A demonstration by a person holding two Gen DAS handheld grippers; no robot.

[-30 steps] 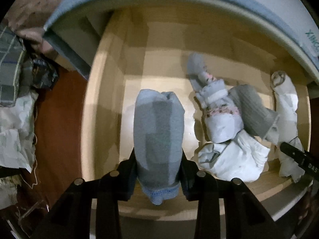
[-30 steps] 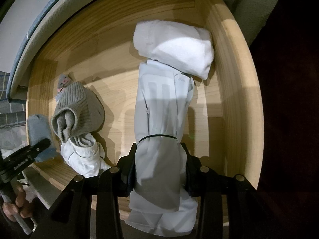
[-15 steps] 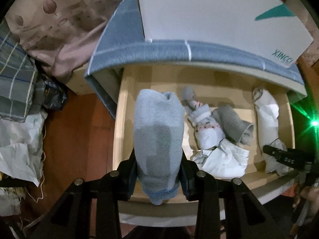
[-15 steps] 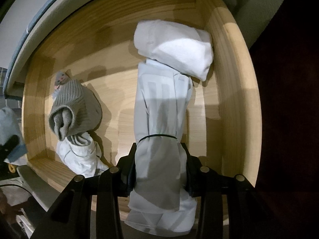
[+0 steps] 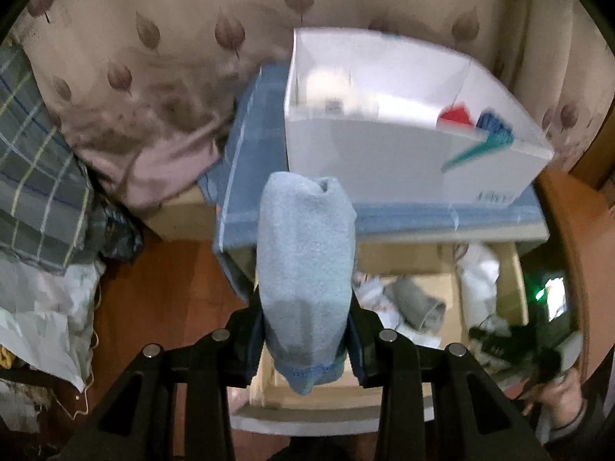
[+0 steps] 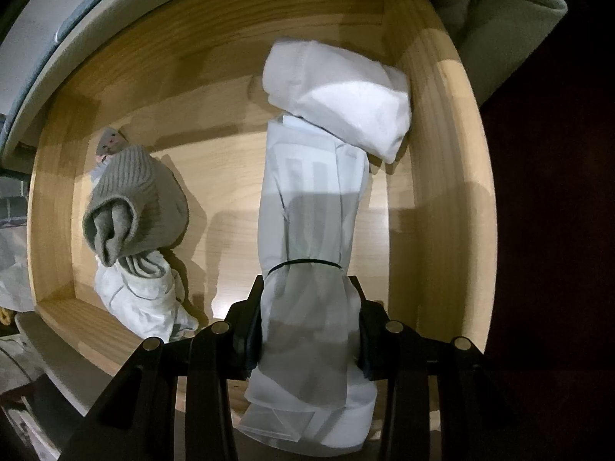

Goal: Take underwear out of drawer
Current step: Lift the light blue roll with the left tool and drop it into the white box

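left tongs [image 5: 305, 330] pinch a blue roll [image 5: 305, 265] above the drawer [image 5: 513, 269]; right tongs [image 6: 307, 326] pinch a white roll [image 6: 311, 230] inside it.

White box [image 5: 403, 153]: teal logo, lettering too blurred to read

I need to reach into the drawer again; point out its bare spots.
Bare drawer floor runs between the grey knit roll and the long white roll, back to the rear wall. Crowded: the front left corner, and the right side wall, where a white bundle lies.
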